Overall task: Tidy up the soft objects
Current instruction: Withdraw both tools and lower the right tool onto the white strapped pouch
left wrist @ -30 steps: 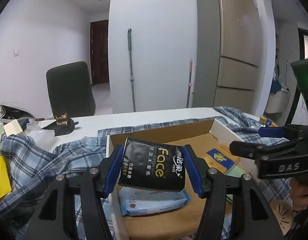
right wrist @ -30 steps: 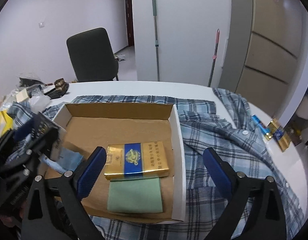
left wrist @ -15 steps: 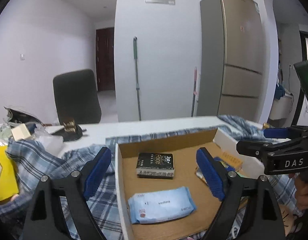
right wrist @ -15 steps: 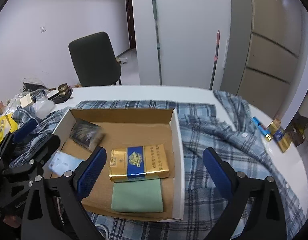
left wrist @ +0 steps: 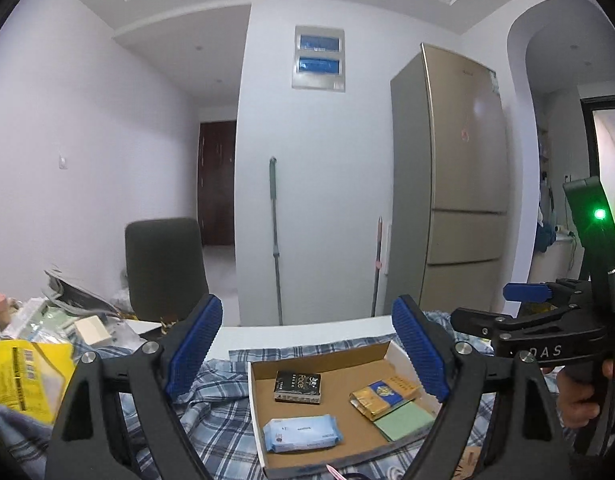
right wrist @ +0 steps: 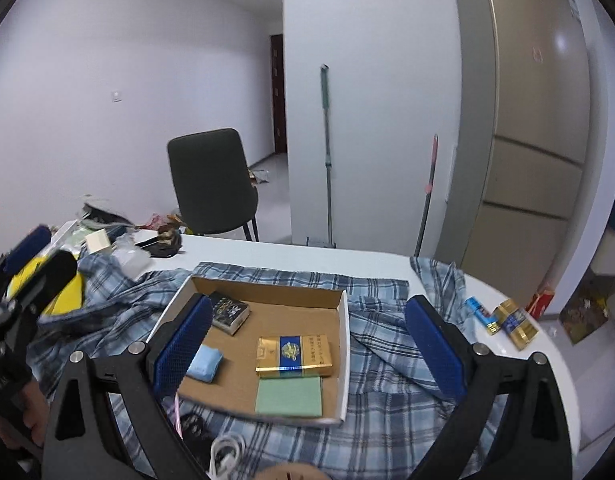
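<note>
An open cardboard box (left wrist: 256, 412) (right wrist: 344, 340) lies on a blue plaid shirt (left wrist: 211, 420) (right wrist: 387, 364). Inside it are a black tissue pack (left wrist: 298, 387) (right wrist: 229, 312), a light blue wipes pack (left wrist: 302, 435) (right wrist: 205, 362), a gold and blue pack (left wrist: 383, 394) (right wrist: 294, 356) and a green pad (left wrist: 405, 420) (right wrist: 289, 396). My left gripper (left wrist: 307, 344) (right wrist: 43, 258) hangs open above and before the box, holding nothing. My right gripper (right wrist: 307, 340) (left wrist: 495, 304) is open too, high over the box's near side, empty.
A yellow bag (left wrist: 23, 376) and loose clutter (right wrist: 107, 236) crowd the table's left. Small gold and blue packs (right wrist: 511, 322) sit at the right edge. A white cable (right wrist: 227, 452) lies near the front. A dark chair (right wrist: 211, 184), a mop and a fridge (right wrist: 527, 120) stand behind.
The left gripper let go of the black tissue pack, which now lies in the box. Its jaws opened wide. Both grippers rose and drew back from the box.
</note>
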Motion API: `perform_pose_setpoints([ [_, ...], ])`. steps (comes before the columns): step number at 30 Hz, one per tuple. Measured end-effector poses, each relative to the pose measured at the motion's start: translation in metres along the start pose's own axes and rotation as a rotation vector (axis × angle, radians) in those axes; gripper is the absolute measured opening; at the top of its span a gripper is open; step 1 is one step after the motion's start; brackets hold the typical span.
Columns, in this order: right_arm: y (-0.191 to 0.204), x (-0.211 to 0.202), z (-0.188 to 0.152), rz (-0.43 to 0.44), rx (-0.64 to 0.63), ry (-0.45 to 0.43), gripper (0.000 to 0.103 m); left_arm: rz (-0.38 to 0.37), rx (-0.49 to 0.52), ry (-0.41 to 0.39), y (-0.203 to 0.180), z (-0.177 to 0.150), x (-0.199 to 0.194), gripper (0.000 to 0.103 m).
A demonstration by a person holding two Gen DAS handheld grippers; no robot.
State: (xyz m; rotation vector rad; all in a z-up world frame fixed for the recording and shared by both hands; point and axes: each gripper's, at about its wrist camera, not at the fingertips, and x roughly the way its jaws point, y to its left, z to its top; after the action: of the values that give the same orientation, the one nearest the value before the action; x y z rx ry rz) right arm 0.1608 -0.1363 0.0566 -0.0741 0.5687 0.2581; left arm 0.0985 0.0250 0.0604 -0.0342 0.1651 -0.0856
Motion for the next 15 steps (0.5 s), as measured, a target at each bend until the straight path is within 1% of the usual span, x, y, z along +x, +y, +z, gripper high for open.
perform_pose_setpoints([
  [3, 0.002, -0.025, -0.006, -0.015, -0.026, -0.04, 0.097, -0.013, -0.012, 0.016, -0.007, 0.0, -0.018, 0.089],
  [5, 0.0, -0.039, -0.013, -0.01, -0.02, -0.056, 0.097, -0.036, -0.005, 0.051, -0.013, -0.003, -0.028, 0.089],
  [6, 0.0, -0.043, -0.016, -0.005, -0.015, -0.058, 0.097, -0.049, -0.002, 0.058, -0.015, -0.006, -0.034, 0.089],
  [10, -0.006, -0.056, -0.037, -0.003, 0.0, -0.055, 0.097, -0.046, 0.024, 0.068, -0.025, -0.019, -0.051, 0.089],
  [11, -0.007, -0.057, -0.043, -0.004, -0.003, -0.047, 0.097, -0.051, 0.025, 0.081, -0.028, -0.023, -0.053, 0.09],
  [13, -0.009, -0.06, -0.054, 0.0, -0.011, -0.027, 0.097, -0.062, 0.009, 0.087, -0.031, -0.03, -0.059, 0.102],
  [15, -0.012, -0.062, -0.065, 0.001, -0.015, -0.006, 0.097, -0.066, -0.002, 0.085, -0.033, -0.038, -0.065, 0.103],
])
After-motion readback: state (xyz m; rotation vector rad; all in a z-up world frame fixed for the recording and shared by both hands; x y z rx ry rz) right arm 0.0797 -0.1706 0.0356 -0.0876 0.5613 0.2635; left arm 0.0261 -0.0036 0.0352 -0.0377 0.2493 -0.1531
